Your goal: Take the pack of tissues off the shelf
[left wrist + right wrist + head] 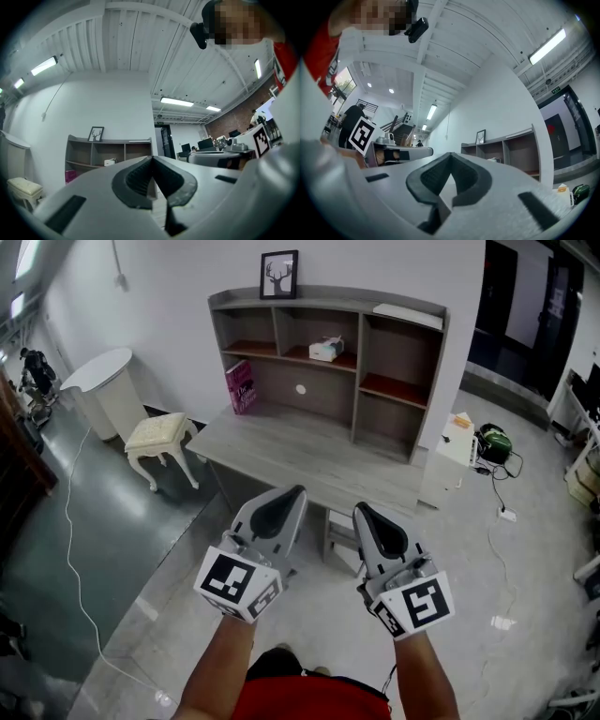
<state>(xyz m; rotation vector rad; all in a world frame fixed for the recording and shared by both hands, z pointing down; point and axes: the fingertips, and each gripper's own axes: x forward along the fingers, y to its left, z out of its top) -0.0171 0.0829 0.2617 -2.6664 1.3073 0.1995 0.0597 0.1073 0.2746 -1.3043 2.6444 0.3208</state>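
Reaching the pack of tissues point(325, 349), in the upper middle compartment of the shelf point(328, 298), well apart from the closed, empty left claw point(289, 498) and right claw point(366, 515), probably needs stepping closer, then opening 1 claw wide.

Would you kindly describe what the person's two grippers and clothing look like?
The left gripper and right gripper are light grey plastic shells with dark ribbed pads lining the jaws. Each carries a white cube printed with black square markers. The person wears a red top.
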